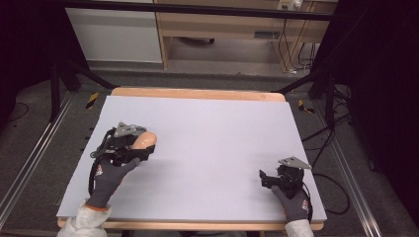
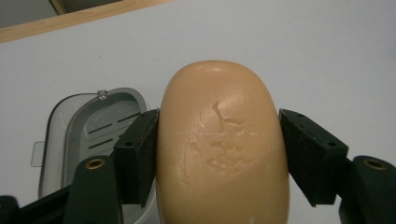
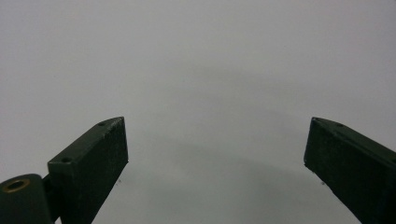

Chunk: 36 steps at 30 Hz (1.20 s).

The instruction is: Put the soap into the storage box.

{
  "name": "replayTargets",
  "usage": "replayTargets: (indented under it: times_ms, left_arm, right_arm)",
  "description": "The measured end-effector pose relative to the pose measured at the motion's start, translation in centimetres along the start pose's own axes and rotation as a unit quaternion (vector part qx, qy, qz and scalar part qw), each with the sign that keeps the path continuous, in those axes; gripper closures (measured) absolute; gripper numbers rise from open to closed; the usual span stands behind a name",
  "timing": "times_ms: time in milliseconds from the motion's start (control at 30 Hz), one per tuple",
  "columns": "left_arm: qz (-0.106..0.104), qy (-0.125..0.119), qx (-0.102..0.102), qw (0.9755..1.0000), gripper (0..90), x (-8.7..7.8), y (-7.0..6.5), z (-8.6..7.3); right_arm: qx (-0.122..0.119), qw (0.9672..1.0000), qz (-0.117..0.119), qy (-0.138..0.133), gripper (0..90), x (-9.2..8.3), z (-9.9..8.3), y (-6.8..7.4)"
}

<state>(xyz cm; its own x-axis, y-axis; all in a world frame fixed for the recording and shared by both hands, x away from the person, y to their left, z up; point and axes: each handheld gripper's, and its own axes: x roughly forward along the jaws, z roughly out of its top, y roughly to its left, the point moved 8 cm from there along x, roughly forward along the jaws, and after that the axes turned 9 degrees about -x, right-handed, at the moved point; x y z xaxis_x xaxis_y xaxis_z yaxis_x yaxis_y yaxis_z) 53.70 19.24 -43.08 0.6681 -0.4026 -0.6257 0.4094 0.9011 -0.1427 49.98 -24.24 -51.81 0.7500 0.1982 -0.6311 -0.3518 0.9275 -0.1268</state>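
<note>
Left gripper clenches a smooth, rounded tan soap bar; right gripper gapes wide

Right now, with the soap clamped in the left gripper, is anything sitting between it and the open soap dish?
Nothing visible does. The left gripper holds the soap bar just above and beside the soap dish, whose slotted tray lies open and bare. The right gripper rests open, far across the table.
</note>
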Motion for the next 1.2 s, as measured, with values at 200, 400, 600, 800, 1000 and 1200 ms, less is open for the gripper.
replayTargets:
  times_ms: [200,400,600,800,1000,1200]
  left_arm:
    - [0.009,0.001,0.000,1.0000,32.0,0.1,1.0,0.4]
    - [0.019,0.004,-0.005,0.9998,32.0,0.6,2.0,0.6]
    - [0.034,0.006,-0.008,0.9994,32.0,1.2,3.3,0.7]
    - [0.041,0.011,-0.017,0.9990,32.0,1.9,4.3,0.7]
    - [0.049,0.014,-0.024,0.9984,32.0,2.6,5.2,0.6]
    - [0.054,0.011,-0.029,0.9980,32.0,3.1,5.9,0.6]
  right_arm:
    - [0.001,1.0000,0.000,0.000,6.4,0.0,0.0,0.0]
    - [0.000,1.0000,0.000,0.000,6.4,0.1,0.0,0.1]
    - [-0.001,1.0000,0.001,0.001,6.4,0.1,0.0,0.1]
    - [0.001,1.0000,0.001,0.003,6.4,0.1,0.0,0.1]
    - [-0.001,1.0000,0.002,0.004,6.4,0.2,0.0,0.2]
    - [-0.001,1.0000,0.002,0.004,6.4,0.2,0.0,0.2]
